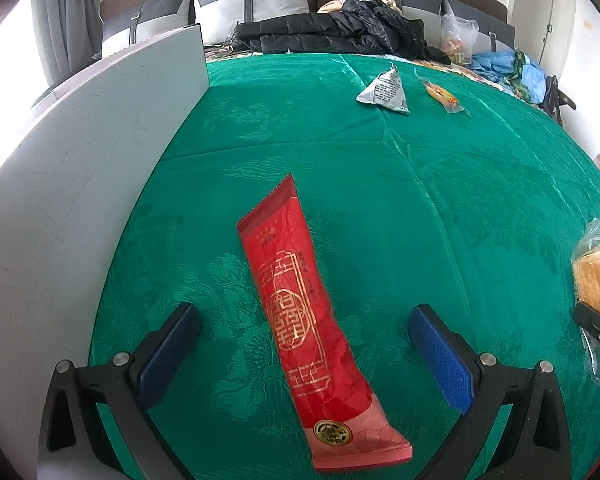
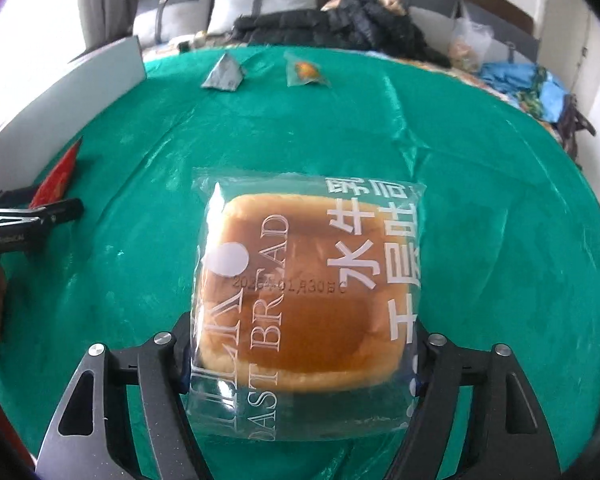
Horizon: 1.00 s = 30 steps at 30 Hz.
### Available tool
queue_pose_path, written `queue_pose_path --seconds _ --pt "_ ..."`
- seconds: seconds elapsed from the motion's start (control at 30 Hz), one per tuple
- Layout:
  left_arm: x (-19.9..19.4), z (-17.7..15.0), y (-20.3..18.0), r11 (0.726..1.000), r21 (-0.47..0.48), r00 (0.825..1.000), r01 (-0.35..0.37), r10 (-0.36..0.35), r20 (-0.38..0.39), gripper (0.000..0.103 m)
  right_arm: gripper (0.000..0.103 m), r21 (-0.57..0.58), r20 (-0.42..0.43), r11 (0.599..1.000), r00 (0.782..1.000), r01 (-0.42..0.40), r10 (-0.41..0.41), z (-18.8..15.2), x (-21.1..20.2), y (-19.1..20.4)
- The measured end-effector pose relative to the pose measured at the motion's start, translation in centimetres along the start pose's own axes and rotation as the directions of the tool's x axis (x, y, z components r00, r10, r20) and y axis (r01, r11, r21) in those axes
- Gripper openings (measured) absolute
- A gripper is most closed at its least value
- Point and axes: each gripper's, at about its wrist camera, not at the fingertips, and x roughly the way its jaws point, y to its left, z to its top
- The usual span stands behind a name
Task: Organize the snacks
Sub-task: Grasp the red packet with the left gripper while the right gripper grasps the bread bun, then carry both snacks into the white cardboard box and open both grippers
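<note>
A long red snack packet [image 1: 304, 320] with gold print lies on the green cloth between the open jaws of my left gripper [image 1: 304, 328]; its tip also shows in the right wrist view [image 2: 58, 178]. My right gripper [image 2: 304, 344] is shut on a clear bag of toast bread [image 2: 300, 296] and holds it above the cloth; the bag shows at the right edge of the left wrist view [image 1: 598, 276]. A grey triangular packet [image 1: 384, 90] [image 2: 222, 74] and a small clear packet with an orange snack [image 1: 444, 96] [image 2: 306, 72] lie at the far side.
A white-grey board [image 1: 80, 152] [image 2: 72, 88] stands along the left edge of the green cloth [image 1: 440, 200]. Behind the cloth are black jackets [image 1: 340, 30], a plastic bag [image 1: 458, 38] and pillows. The left gripper shows at the left of the right wrist view [image 2: 32, 216].
</note>
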Motion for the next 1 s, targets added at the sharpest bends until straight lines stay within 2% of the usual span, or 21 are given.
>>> queue_pose_path --seconds 0.1,0.13,0.27,0.3,0.33,0.37,0.4,0.43,0.47,0.5,0.53,0.63,0.67,0.77,0.83,0.87,0.9,1.0 --pt "0.1 0.6 0.1 0.997 0.065 0.993 0.049 -0.042 -0.110 0.103 0.084 0.033 -0.002 0.999 1.000 0.002 -0.002 0.0 1.2 -0.1" --pt "0.0 0.8 0.5 0.997 0.052 0.988 0.062 -0.054 -0.146 0.103 0.084 0.034 -0.002 0.999 1.000 0.001 -0.001 0.0 1.6 0.0" --pt "-0.3 1.4 1.9 0.988 -0.108 0.976 0.109 -0.127 -0.177 0.102 0.086 0.034 -0.004 0.999 1.000 0.002 -0.002 0.2 2.1 0.2" --pt "-0.3 1.5 1.7 0.988 -0.120 0.977 0.096 -0.117 -0.180 0.100 0.086 0.034 -0.004 0.999 1.000 0.002 -0.002 0.2 2.6 0.4" --pt "-0.2 1.6 1.3 0.991 -0.111 0.979 0.072 -0.092 -0.181 0.094 0.086 0.035 -0.003 0.999 1.000 0.002 -0.001 0.8 1.6 -0.3" --pt "-0.1 1.6 0.5 0.997 -0.076 0.982 0.025 -0.039 -0.183 0.090 0.086 0.036 -0.003 0.999 1.000 0.001 0.000 0.7 1.4 -0.4" --pt "-0.1 1.5 -0.3 0.999 -0.036 0.983 -0.025 0.018 -0.181 0.078 0.087 0.037 -0.003 0.999 1.000 -0.001 0.001 0.8 1.9 -0.2" --pt "-0.4 1.4 -0.8 0.999 -0.019 0.988 -0.028 0.025 -0.154 0.061 0.087 0.037 -0.003 0.999 1.000 -0.001 0.001 1.1 1.4 -0.1" --pt "-0.7 1.2 -1.1 0.999 -0.028 0.991 -0.029 0.025 -0.134 0.051 0.087 0.036 -0.004 0.999 1.000 -0.002 0.002 1.0 1.6 -0.1" --pt "-0.9 1.1 -1.0 0.999 -0.040 0.992 -0.034 0.029 -0.119 0.022 0.087 0.036 -0.004 0.999 1.000 -0.002 0.002 1.0 1.5 -0.2" --pt "-1.0 1.0 -0.8 0.998 -0.065 0.994 -0.014 0.006 -0.114 0.019 0.087 0.036 -0.004 0.999 1.000 -0.003 0.003 1.2 1.2 -0.4" --pt "-1.8 0.0 0.5 0.986 -0.159 0.992 0.059 -0.076 -0.098 0.016 0.088 0.034 -0.007 0.999 1.000 -0.004 0.004 1.8 -0.7 -0.8" --pt "-2.6 -0.6 0.8 0.980 -0.180 0.992 0.082 -0.098 -0.078 0.016 0.088 0.025 -0.029 1.000 1.000 -0.010 0.010 2.0 -0.7 -0.9" --pt "-4.5 -2.3 0.9 0.969 -0.201 0.988 0.140 -0.151 -0.038 0.016 0.088 0.048 -0.158 0.999 0.987 -0.002 0.009 1.2 -5.8 -2.7" --pt "-5.4 -3.2 0.7 0.960 -0.218 0.982 0.178 -0.188 -0.023 0.016 0.087 0.086 -0.142 0.996 0.989 -0.014 0.026 1.9 -6.8 -3.4" --pt "-6.0 -3.6 0.7 0.952 -0.229 0.977 0.202 -0.211 -0.015 0.016 0.083 0.091 -0.137 0.995 0.990 -0.031 0.044 2.2 -6.8 -3.5" --pt "-6.5 -3.6 0.8 0.946 -0.238 0.974 0.219 -0.228 -0.010 0.016 0.074 0.092 -0.147 0.994 0.987 -0.052 0.065 2.4 -6.5 -3.5" --pt "-9.7 -2.8 1.9 0.915 -0.267 0.953 0.301 -0.296 0.060 0.016 0.073 0.092 -0.161 0.995 0.985 -0.043 0.058 3.5 -7.1 -3.3"
